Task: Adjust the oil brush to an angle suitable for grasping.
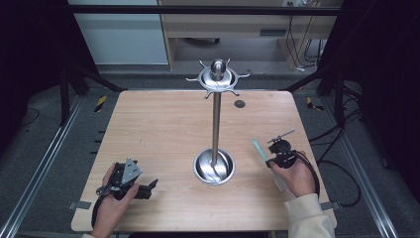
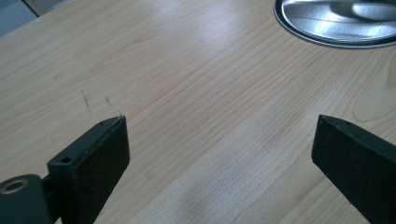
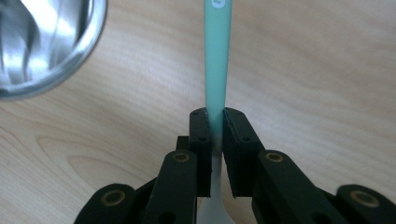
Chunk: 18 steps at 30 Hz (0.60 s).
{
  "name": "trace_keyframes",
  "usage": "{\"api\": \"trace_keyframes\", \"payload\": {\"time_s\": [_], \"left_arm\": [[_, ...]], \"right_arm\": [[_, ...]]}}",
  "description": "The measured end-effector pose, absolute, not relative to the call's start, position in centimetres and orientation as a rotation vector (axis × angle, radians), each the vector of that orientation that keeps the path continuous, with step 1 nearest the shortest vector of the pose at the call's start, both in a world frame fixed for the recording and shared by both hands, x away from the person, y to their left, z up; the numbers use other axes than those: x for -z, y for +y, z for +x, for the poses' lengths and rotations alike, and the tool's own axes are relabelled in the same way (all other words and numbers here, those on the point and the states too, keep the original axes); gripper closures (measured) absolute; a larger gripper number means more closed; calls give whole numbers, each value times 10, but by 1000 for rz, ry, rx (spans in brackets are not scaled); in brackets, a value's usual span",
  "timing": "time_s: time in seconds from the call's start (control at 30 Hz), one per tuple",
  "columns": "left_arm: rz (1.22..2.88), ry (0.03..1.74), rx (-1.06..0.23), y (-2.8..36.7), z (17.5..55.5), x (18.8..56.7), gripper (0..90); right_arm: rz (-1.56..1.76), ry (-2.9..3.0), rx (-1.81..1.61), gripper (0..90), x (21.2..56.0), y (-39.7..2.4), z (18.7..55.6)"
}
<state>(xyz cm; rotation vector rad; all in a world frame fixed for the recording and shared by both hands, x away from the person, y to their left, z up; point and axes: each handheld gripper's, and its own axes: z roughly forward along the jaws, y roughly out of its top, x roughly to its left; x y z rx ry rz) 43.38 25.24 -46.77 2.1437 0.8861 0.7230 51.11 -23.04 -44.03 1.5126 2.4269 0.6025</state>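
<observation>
High view: the right claw [image 1: 276, 152] sits near the right edge of the bench [image 1: 158, 129], gripping a mint-green utensil [image 1: 259, 149] by the handle. The handle sticks out beyond the claw, up and to the left in this view, slanting toward the stand [image 1: 216, 111]. The stand is a steel pole rising from a round dish base [image 1: 214, 167] to a ring of hooks [image 1: 218, 79] at the top. The stand lies to the left of the right claw, with its base close by and the hooks high above and farther back, so any move to hang the utensil would, as I judge it, have to go up and inward. The left claw [image 1: 143, 189] rests at the near left of the bench, about as far from the base on its side, and carries nothing.

Left gripper view: the left claw [image 2: 219, 140] stands wide, with bare bench between its jaws. The rim of the base [image 2: 327, 37] shows at the upper right, ahead and off to one side.

Right gripper view: the right claw [image 3: 215, 140] is clamped narrow on the utensil [image 3: 217, 56]. Its long axis runs straight ahead, in line with the jaws, green handle forward, and a paler, wider part trails back beneath the claw. The base [image 3: 51, 46] lies ahead to the left.
</observation>
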Motion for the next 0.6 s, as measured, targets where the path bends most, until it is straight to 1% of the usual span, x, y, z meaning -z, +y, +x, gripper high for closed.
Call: {"api": "trace_keyframes", "payload": {"time_s": [0.03,0.27,0.6], "left_arm": [[2150,883,-723,253,434,468,39],[2150,884,-724,252,434,468,39],[2167,871,-723,251,434,468,46]], "right_arm": [[1507,2393,-672,825,434,-235,510],[1479,2275,-852,825,415,-252,503],[1427,2189,-995,826,397,-259,495]]}}
